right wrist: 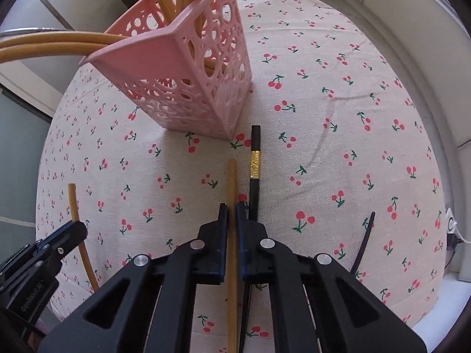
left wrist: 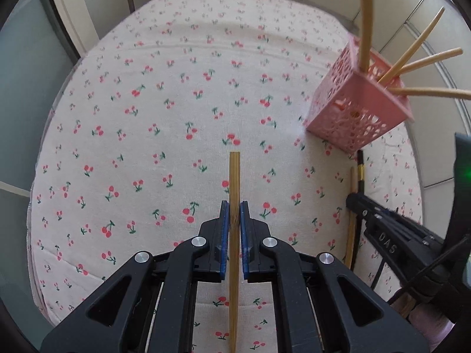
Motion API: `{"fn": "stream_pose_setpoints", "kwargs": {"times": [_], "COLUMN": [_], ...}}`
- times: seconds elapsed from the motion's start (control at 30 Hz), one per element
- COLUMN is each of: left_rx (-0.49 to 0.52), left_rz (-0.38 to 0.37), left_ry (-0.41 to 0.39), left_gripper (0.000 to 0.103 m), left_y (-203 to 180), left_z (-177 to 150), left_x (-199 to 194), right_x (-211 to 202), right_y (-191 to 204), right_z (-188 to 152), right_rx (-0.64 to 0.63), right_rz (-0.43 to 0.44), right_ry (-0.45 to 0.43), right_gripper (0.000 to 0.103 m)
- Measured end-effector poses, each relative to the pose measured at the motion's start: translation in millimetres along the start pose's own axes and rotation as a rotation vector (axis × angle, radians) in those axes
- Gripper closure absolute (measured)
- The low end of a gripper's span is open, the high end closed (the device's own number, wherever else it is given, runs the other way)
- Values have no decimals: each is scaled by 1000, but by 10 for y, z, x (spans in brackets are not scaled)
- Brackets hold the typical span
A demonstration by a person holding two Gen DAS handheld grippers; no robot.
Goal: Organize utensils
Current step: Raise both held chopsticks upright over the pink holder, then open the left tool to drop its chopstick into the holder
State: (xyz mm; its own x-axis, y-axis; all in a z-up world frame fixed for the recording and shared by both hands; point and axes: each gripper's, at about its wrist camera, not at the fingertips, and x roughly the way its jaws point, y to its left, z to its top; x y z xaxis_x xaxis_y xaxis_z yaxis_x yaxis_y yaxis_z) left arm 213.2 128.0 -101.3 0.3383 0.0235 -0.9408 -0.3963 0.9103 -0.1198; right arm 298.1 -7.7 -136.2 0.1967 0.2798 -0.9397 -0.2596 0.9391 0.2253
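The left gripper has its blue-padded fingers pressed against a bamboo chopstick, clamping it so that it runs straight forward between them; its squared, pale-brown end stands out past the fingertips above the cherry-print tablecloth. The right gripper has its fingers drawn close on either side of a second bamboo chopstick, a plain tan stick with a rounded tip, though I cannot tell whether they truly pinch it or only flank it as it lies on the cloth. Just beside that stick, on its right, lies a black chopstick with a gold patterned band near its squared end, which points toward the pink basket. The basket, a square holder with lace-like cut-out walls and a solid flared rim, stands on the cloth just ahead of both sticks and holds several more bamboo chopsticks leaning out over its rim. In the left wrist view the same basket sits at the far right, 4 sticks fanning from it.
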Motion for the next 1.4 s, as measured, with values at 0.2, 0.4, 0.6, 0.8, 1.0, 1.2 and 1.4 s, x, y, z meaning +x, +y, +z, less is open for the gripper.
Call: {"fn": "stream_pose_setpoints", "kwargs": {"times": [0.2, 0.4, 0.6, 0.8, 1.0, 1.2, 1.4], "left_rx": [28, 83, 91, 108, 127, 121, 111], "left_rz": [21, 38, 47, 25, -16, -61, -138], "left_ry": [-155, -280, -340, -380, -445, -488, -547], "left_gripper": [96, 96, 96, 96, 96, 96, 96], "left_y": [-14, -133, -131, -149, -223, -338, -605], "left_z": [-80, -196, -297, -405, -470, -379, 28], "left_x": [-453, -857, -1067, -1249, -1535, -1784, -2201], "right_x": [-285, -793, -1229, -1652, -1993, -2233, -2395], "right_y": [-31, -159, -283, -434, -605, -790, -991], "right_z": [-115, -269, -465, -661, -814, -842, -774], "right_rx": [-14, -15, 2, 15, 39, 85, 143], "right_rz": [18, 71, 132, 192, 250, 298, 334], "right_ry": [-99, -215, -286, -359, -421, -467, -517], "right_gripper": [97, 97, 97, 97, 97, 97, 97]}}
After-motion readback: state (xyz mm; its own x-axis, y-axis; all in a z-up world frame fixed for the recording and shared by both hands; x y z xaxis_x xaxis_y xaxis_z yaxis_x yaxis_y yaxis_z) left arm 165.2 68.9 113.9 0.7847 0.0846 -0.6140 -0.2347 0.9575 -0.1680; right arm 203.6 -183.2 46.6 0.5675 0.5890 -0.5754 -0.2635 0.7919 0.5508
